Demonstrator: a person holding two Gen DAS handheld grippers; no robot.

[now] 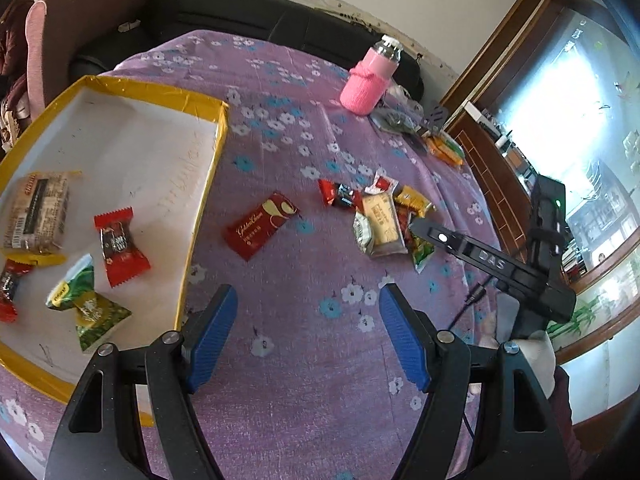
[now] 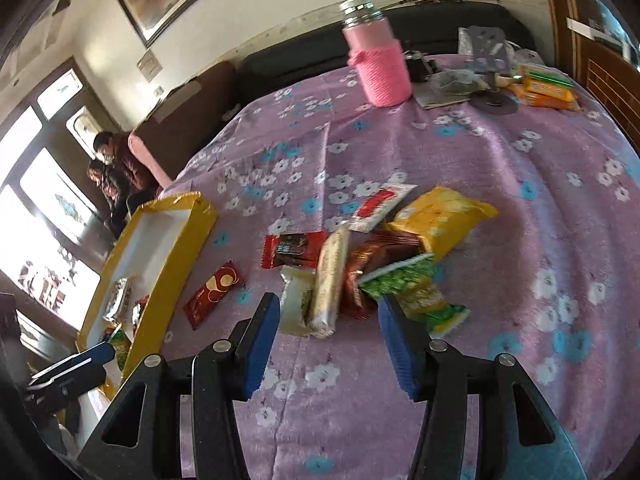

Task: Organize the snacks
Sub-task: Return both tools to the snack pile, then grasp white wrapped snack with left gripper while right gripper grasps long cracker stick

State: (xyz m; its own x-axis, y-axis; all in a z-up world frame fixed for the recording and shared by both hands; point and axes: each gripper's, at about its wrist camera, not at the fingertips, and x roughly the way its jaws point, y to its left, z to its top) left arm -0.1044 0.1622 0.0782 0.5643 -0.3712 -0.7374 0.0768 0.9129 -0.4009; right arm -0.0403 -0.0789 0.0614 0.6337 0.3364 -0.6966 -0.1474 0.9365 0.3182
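A yellow-rimmed white tray (image 1: 218,148) lies at the left and holds several wrapped snacks, among them a red candy (image 1: 120,246) and a green packet (image 1: 94,316). A red Golden packet (image 1: 260,224) lies alone on the purple cloth right of the tray. A pile of snacks (image 1: 386,220) lies further right. My left gripper (image 1: 308,320) is open and empty above the cloth, near the tray's corner. My right gripper (image 2: 328,328) is open and empty, right in front of the pile (image 2: 368,264); a beige biscuit packet (image 2: 330,280) lies between its fingertips. The tray (image 2: 160,260) shows at the left of the right wrist view.
A pink-sleeved bottle (image 1: 370,80) stands at the table's far side, next to orange packets (image 1: 444,148) and small clutter. A black sofa (image 1: 240,12) runs behind the table. A wooden cabinet (image 1: 492,160) is at the right. Two people (image 2: 116,164) stand by the window.
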